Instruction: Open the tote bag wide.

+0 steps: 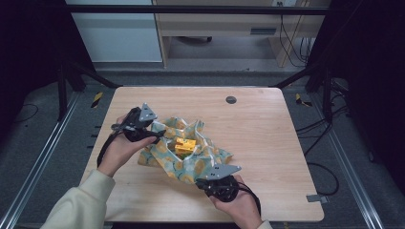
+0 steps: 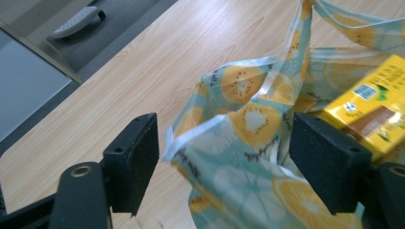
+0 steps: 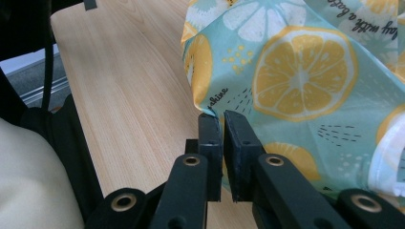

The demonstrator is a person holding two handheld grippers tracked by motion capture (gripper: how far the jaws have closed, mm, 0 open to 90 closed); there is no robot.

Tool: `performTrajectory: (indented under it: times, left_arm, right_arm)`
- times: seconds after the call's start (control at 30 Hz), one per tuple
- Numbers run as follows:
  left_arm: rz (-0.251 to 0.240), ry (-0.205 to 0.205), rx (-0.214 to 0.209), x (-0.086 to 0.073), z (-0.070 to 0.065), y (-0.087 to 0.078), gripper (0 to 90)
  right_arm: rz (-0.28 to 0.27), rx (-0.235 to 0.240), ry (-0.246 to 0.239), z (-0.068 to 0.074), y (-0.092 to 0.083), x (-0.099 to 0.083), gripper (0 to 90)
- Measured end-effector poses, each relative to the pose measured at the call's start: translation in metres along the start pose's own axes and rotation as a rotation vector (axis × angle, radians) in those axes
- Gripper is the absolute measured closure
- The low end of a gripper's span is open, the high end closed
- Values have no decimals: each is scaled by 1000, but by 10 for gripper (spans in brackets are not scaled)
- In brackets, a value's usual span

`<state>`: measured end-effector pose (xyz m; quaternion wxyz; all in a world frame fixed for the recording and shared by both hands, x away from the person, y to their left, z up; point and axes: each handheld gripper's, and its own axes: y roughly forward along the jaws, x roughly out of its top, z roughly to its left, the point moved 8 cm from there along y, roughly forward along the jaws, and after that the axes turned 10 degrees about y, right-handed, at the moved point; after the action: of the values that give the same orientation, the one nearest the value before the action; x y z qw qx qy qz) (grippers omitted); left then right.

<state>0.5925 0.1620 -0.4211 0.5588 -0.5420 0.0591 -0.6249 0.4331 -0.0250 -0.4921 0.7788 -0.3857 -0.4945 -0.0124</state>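
table: light wood [image 1: 267, 143], round grommet [image 1: 231, 99] near far edge
floor: grey, loose cables [image 1: 319, 138] (right side)

From above, my left gripper [image 1: 155, 135] has its jaw tips lost against the lemon-print cloth [image 1: 191, 157], and my right gripper [image 1: 210, 183] hides its own under the grey plate. The yellow box [image 2: 377, 112] runs off the right edge of my left gripper view, half sunk in cloth, its print too small to read. My right gripper view cuts the cloth's lettering at the top edge.
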Motion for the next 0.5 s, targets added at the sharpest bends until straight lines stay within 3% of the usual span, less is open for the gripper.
performTrajectory:
  times: [0.1, 0.2, 0.3, 0.4, 0.5]
  left_arm:
    - [44, 30, -32, 2, -4, 21, 206]
    - [83, 60, -25, -2, -5, 34, 195]
    - [120, 52, -35, -9, -5, 43, 188]
    - [141, 66, -41, -16, -6, 44, 288]
    - [148, 87, -44, -21, -7, 42, 475]
  right_arm:
    - [2, 5, 4, 0, 1, -1, 848]
    - [7, 7, 5, 0, 1, -2, 842]
    - [7, 10, 5, -1, 2, -2, 836]
    - [11, 9, 14, -2, 2, -3, 833]
    - [13, 9, 16, -2, 2, -3, 831]
